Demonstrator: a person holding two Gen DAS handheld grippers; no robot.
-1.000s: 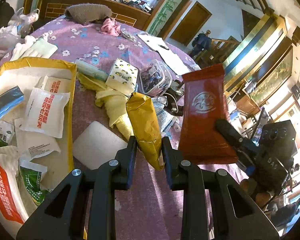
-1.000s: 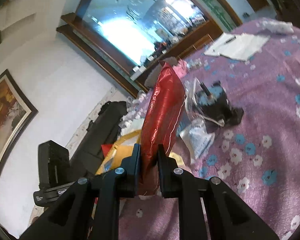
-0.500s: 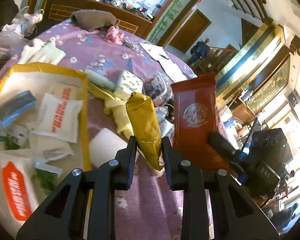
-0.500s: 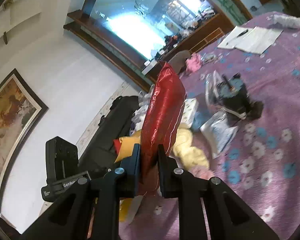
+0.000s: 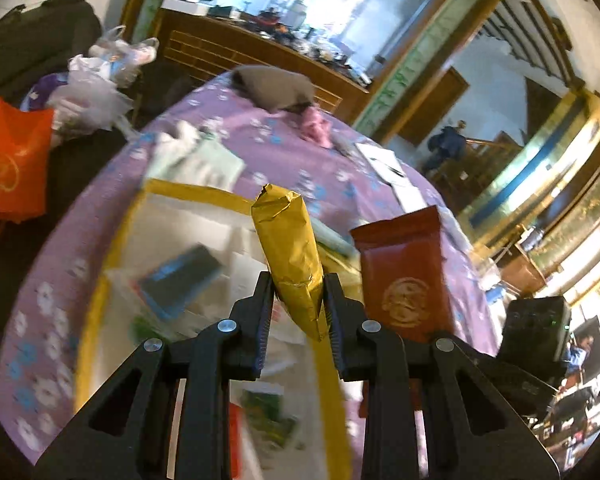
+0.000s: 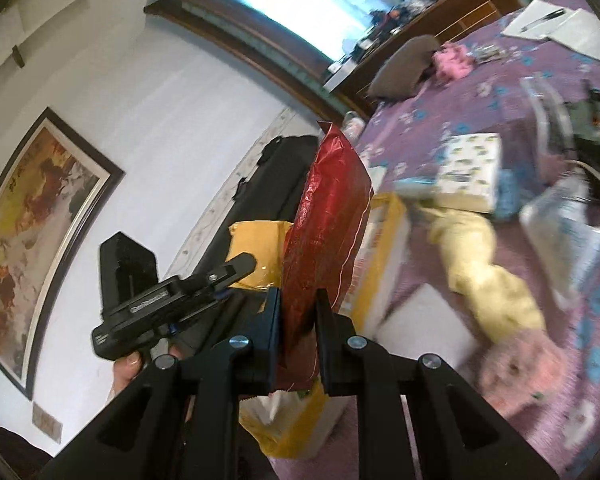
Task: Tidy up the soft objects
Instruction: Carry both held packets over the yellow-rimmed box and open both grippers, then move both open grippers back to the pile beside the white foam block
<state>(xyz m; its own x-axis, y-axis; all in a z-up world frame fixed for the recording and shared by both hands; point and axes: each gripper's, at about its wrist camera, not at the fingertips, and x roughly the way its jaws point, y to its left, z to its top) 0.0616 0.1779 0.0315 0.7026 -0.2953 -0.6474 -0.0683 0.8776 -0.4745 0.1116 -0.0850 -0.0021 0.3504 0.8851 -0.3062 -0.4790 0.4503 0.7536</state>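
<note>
My left gripper is shut on a gold foil packet and holds it upright above the yellow-rimmed bag, which lies on the purple table with several soft packs in it. My right gripper is shut on a red foil packet, held upright beside the bag's right edge. The red packet also shows in the left wrist view, and the gold packet in the right wrist view.
On the purple floral tablecloth lie a white patterned tissue pack, a pale yellow cloth, a white foam pad, a clear box and papers. A grey cloth lies at the far edge. An orange bag is left of the table.
Both grippers have swung left with their packets. The left gripper now hangs over the yellow-rimmed bag, and the red packet has come up close beside it.
</note>
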